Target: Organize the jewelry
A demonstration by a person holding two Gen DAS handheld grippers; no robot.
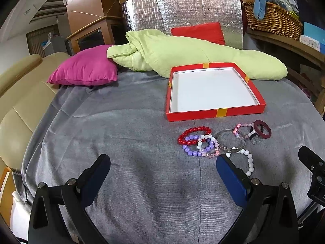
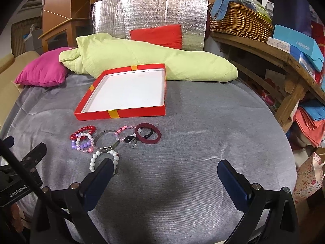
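Observation:
A shallow red box [image 1: 215, 112] [image 2: 119, 113] with a white inside lies empty on the grey bed cover. In front of it lies a cluster of jewelry: a red bead bracelet [image 1: 194, 131] [image 2: 83, 131], a purple one [image 1: 193, 152] [image 2: 81, 146], a white bead bracelet [image 1: 248, 162] [image 2: 94, 159], a silver bangle [image 1: 230, 141] [image 2: 106, 140], a pink beaded one [image 1: 241, 131] [image 2: 119, 132], a maroon band [image 1: 263, 132] [image 2: 148, 135] and a small ring [image 1: 256, 140] [image 2: 133, 144]. My left gripper [image 1: 162, 166] is open, just left of the cluster. My right gripper [image 2: 165, 170] is open, right of it.
A green quilt [image 1: 182, 55] [image 2: 142, 61], a magenta pillow [image 1: 85, 69] [image 2: 42, 71] and a red cushion [image 1: 199, 32] [image 2: 158, 34] lie behind the box. A wicker basket [image 1: 272, 18] [image 2: 239, 22] stands on a wooden shelf at right. A beige sofa [image 1: 18, 101] is at left.

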